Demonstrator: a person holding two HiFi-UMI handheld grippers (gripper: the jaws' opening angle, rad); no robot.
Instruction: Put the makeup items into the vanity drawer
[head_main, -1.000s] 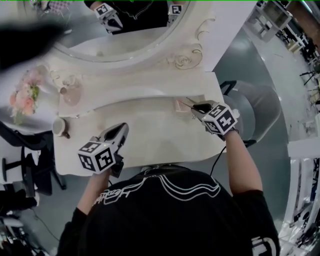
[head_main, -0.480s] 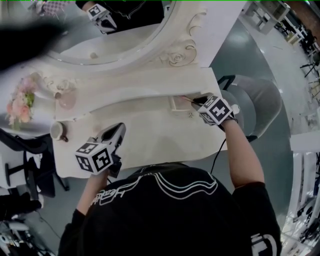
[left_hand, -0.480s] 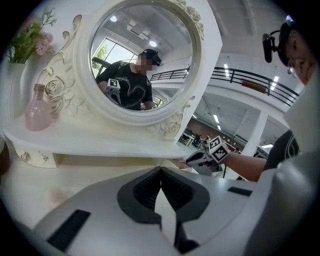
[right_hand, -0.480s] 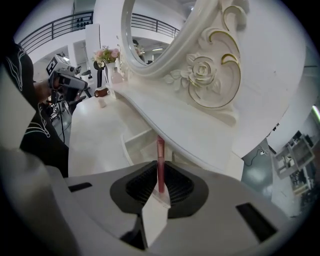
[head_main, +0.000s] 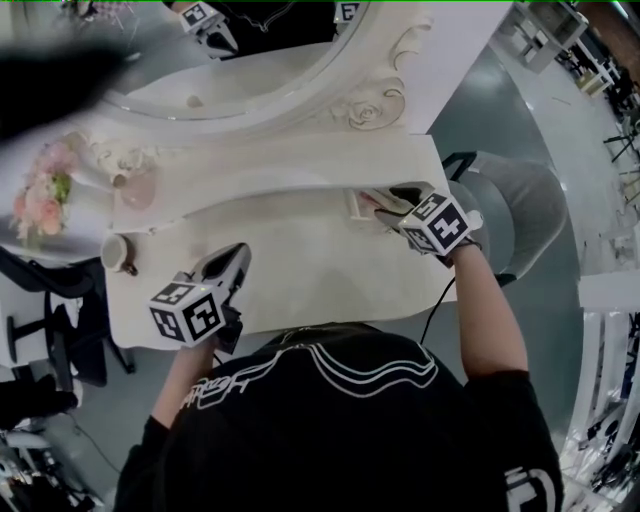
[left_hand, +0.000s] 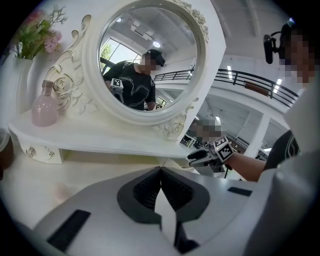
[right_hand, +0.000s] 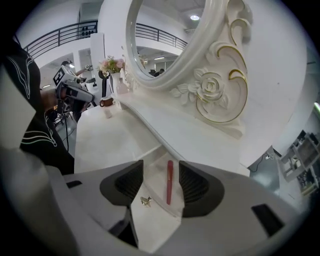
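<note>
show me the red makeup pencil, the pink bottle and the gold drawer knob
red makeup pencil (right_hand: 169, 181): right gripper view, middle of its shaft
pink bottle (left_hand: 45, 107): left gripper view, its round belly
gold drawer knob (right_hand: 146, 201): right gripper view, its centre

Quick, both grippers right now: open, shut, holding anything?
Left gripper: shut, empty.
Right gripper: open, jaws just opened; red makeup pencil lies loose between them in the drawer.

head view: steep down over vanity (head_main: 300, 270), mirror (head_main: 250, 70) at 12 o'clock | left gripper view: low, facing mirror | right gripper view: close above drawer (right_hand: 156, 176) | shared: mirror
</note>
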